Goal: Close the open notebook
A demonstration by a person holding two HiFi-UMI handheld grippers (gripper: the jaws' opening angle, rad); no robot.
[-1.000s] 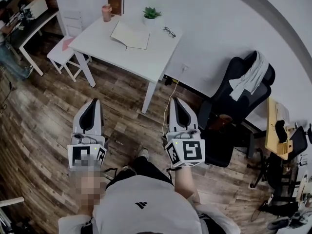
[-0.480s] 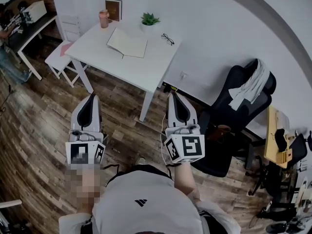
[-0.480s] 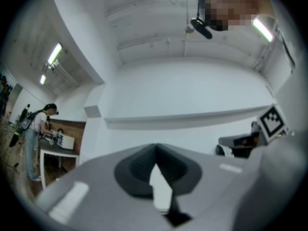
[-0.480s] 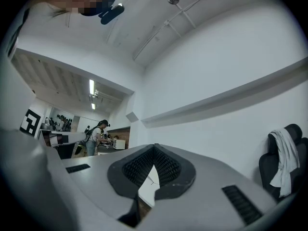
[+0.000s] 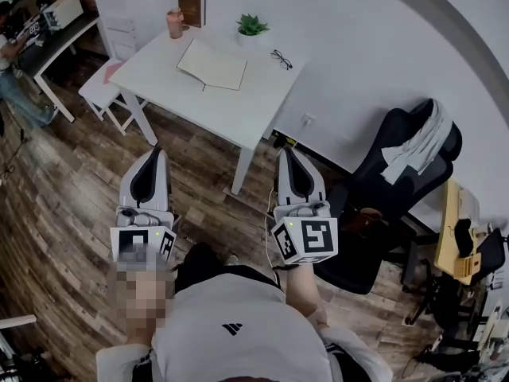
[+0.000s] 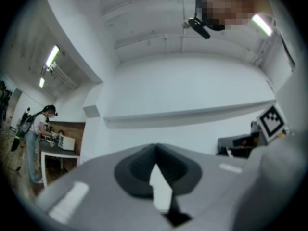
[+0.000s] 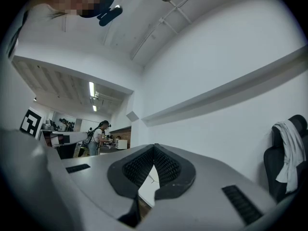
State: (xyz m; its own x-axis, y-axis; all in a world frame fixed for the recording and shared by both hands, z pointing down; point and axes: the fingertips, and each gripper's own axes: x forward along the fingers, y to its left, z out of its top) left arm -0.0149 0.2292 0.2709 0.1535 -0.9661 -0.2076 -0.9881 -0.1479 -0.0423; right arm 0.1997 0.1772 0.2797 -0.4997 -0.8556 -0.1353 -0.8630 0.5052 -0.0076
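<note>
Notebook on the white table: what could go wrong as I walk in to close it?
The glasses lie apart from the notebook, near its right page; a wide sweep might knock them. The left gripper and right gripper are shut, so a push could slide the notebook instead.

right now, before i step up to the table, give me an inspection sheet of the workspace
surface: white table, set against the wall
job's things: notebook lies open on the table
clutter: cup, upright book, plant, glasses
grippers: left gripper and right gripper both shut, empty, short of the table
cables: cable at the foot of the wall, near a table leg
surroundings: wood floor, stool, black chair with a cloth
</note>
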